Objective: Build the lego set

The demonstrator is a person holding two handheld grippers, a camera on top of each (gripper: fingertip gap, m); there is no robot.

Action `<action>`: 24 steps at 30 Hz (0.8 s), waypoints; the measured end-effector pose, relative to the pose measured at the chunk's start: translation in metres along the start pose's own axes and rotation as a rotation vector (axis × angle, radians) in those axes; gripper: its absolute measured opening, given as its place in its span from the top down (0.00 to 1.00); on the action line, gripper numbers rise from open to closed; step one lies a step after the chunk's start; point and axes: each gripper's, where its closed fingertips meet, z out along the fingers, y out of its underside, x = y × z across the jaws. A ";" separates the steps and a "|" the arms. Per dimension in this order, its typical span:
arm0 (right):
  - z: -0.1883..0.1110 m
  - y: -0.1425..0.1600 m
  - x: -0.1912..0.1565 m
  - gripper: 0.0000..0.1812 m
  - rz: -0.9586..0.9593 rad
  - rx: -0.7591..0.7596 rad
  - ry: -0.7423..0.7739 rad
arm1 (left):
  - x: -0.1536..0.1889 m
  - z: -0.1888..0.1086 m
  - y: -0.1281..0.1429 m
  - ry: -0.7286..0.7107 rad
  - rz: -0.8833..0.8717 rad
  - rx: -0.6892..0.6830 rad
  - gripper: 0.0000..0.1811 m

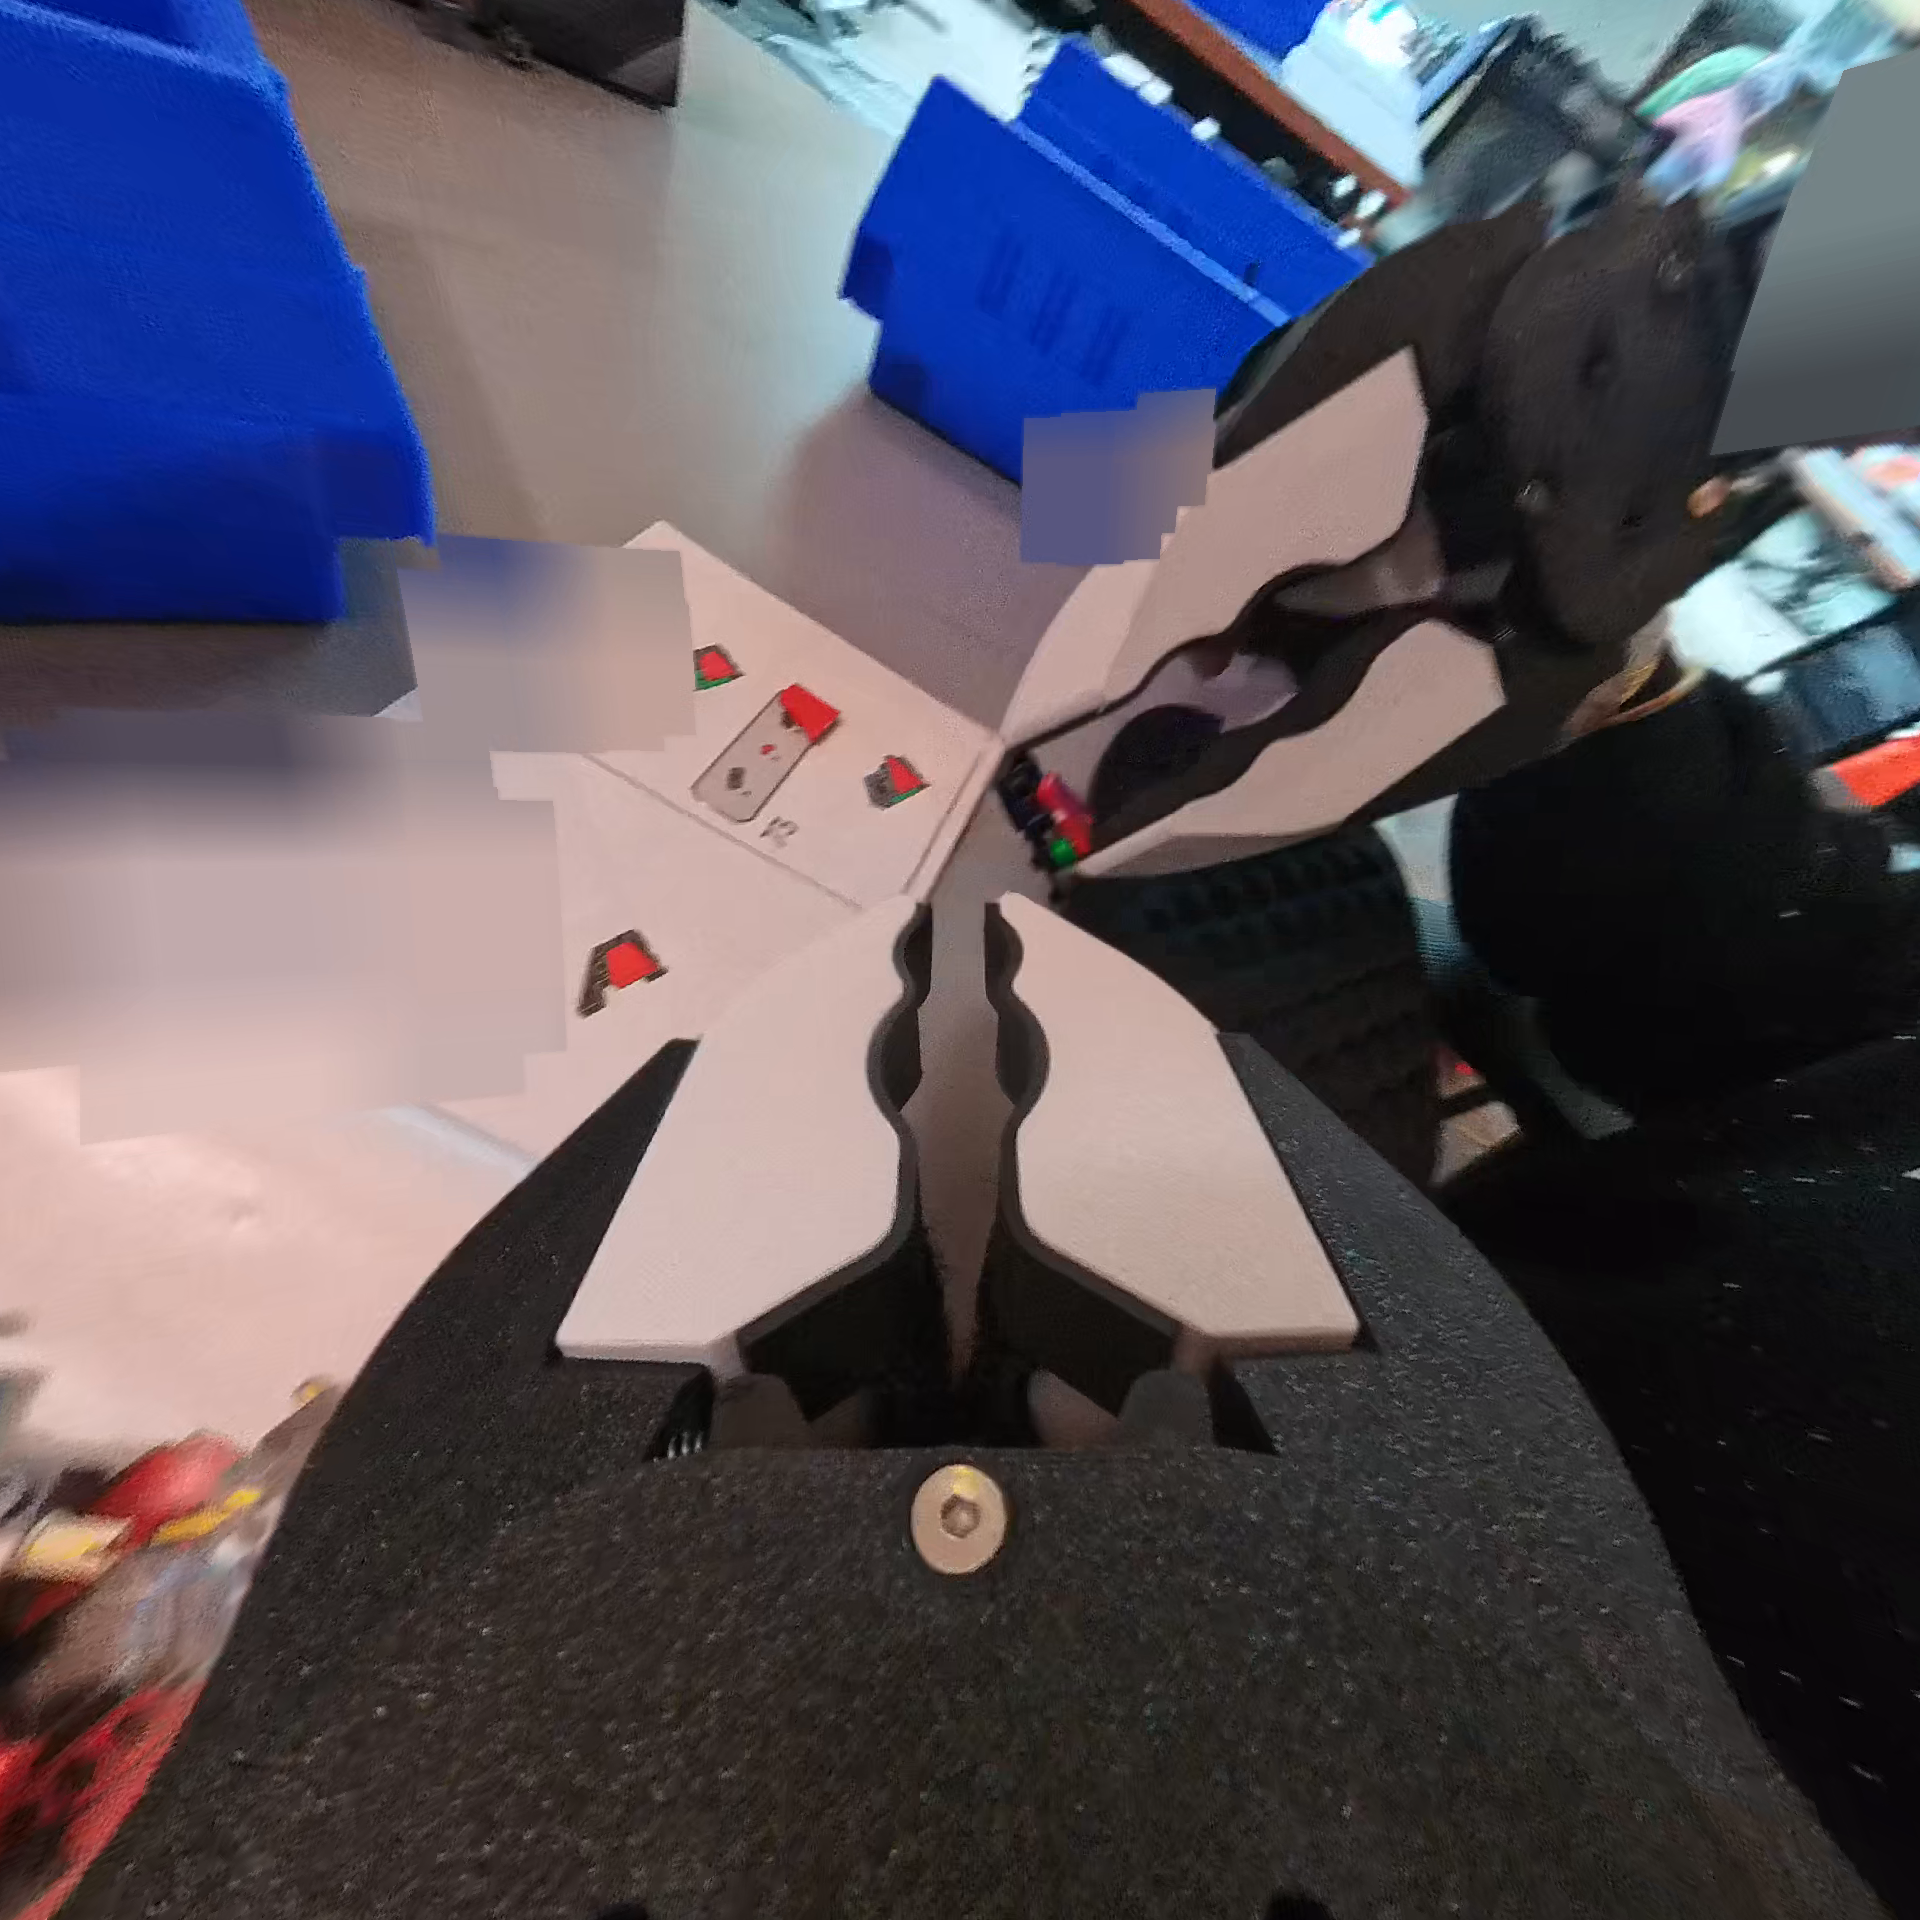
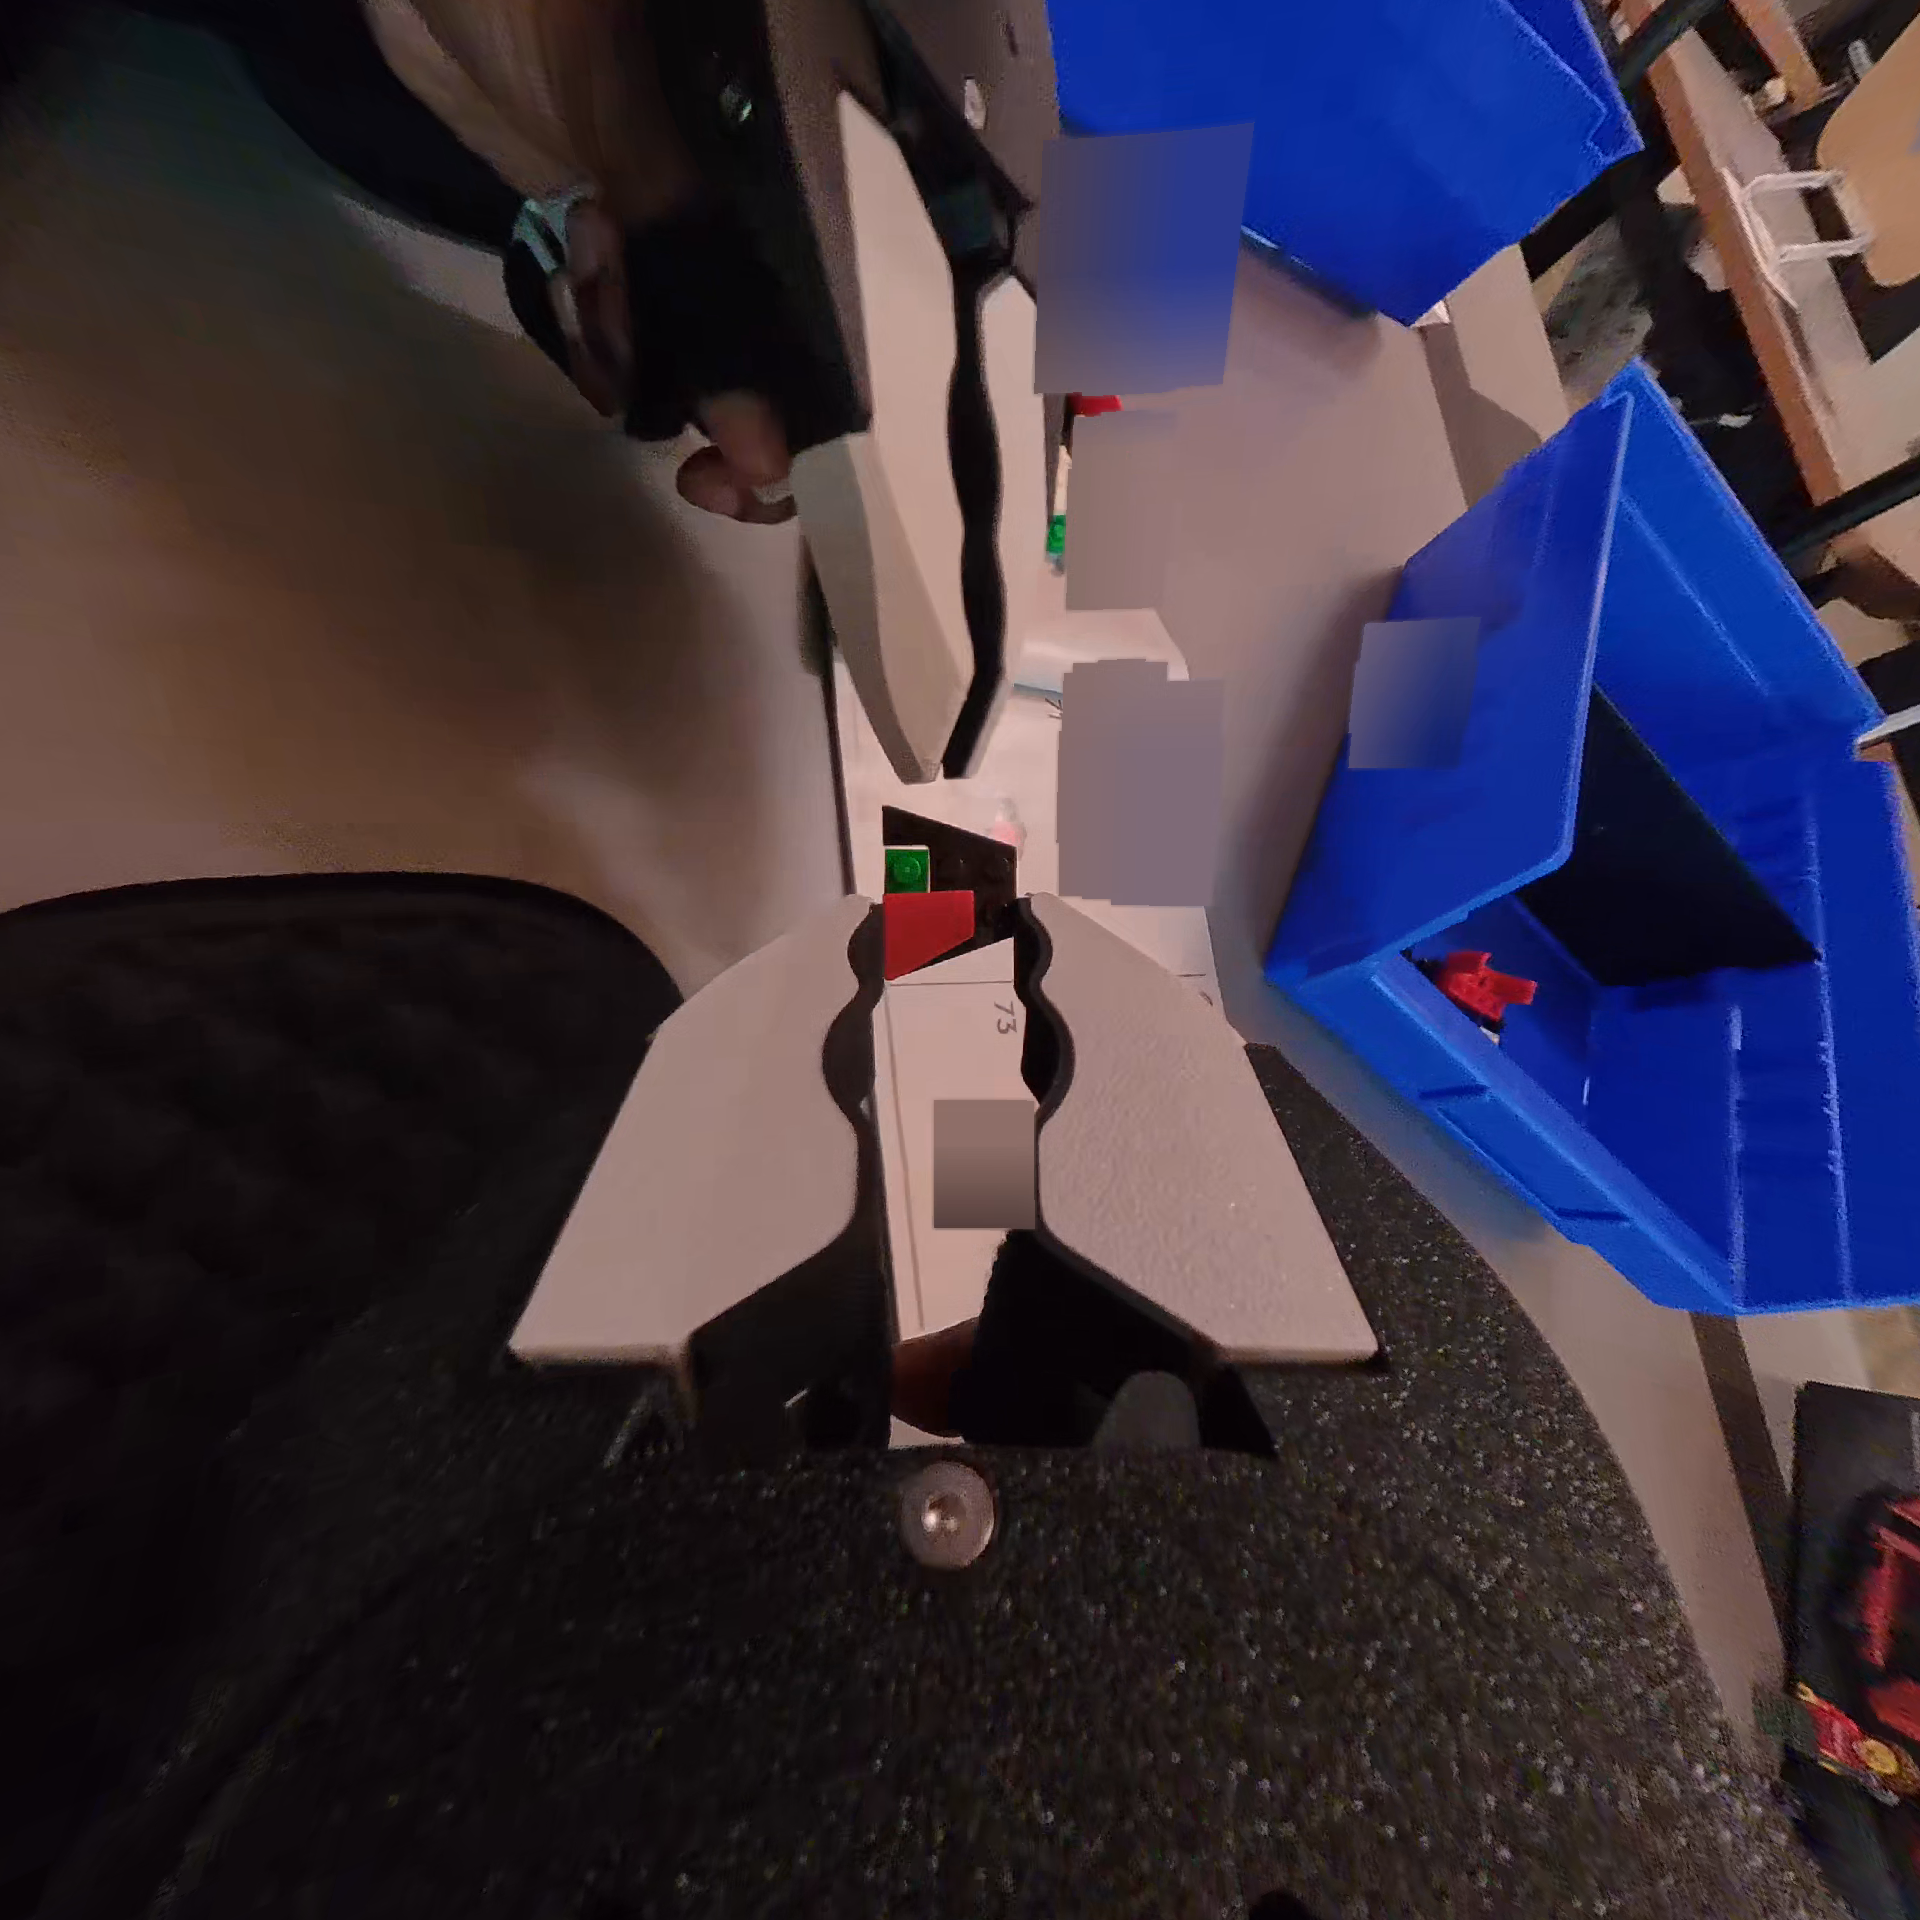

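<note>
My right gripper (image 2: 948,914) is shut on a small lego assembly (image 2: 935,904) made of a black plate, a red slope and a green stud piece. It holds the assembly just above the open instruction booklet (image 2: 956,1023). In the left wrist view the right gripper (image 1: 1034,810) comes in from the upper right with the assembly (image 1: 1058,821) at its tips. My left gripper (image 1: 961,904) is closed to a narrow slit with nothing between its fingers. Its tips almost meet the right gripper's tips over the booklet (image 1: 831,831). The left gripper also shows from above in the right wrist view (image 2: 940,769).
Blue bins stand behind the booklet (image 1: 156,312) (image 1: 1039,270) and to the right (image 2: 1621,1039), one holding red parts (image 2: 1475,987). A black studded part (image 1: 1299,966) lies to the right. Loose red pieces (image 1: 114,1558) lie at the lower left. A person's hand (image 2: 727,468) holds the left gripper. My left and right fingertips are right by each other.
</note>
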 end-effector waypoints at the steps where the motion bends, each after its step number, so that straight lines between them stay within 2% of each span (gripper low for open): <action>1: -0.001 0.002 -0.003 0.87 -0.003 -0.001 0.006 | 0.007 0.001 -0.003 0.047 -0.014 0.018 0.95; 4: -0.006 0.004 -0.011 0.87 0.010 0.030 0.028 | 0.022 0.002 -0.009 0.131 -0.031 0.080 0.94; 8: -0.010 0.001 -0.013 0.87 -0.005 0.052 0.051 | 0.028 0.010 0.001 0.165 -0.054 0.044 0.96; 12: -0.012 -0.001 -0.011 0.87 -0.030 0.056 0.052 | 0.038 0.006 -0.005 0.256 -0.088 0.076 0.93; 16: -0.015 -0.004 -0.005 0.87 -0.059 0.053 0.072 | 0.031 -0.001 -0.003 0.225 -0.109 0.089 0.93; 24: -0.017 -0.019 -0.010 0.87 -0.105 0.089 0.051 | 0.040 -0.005 0.004 0.284 -0.136 0.069 0.94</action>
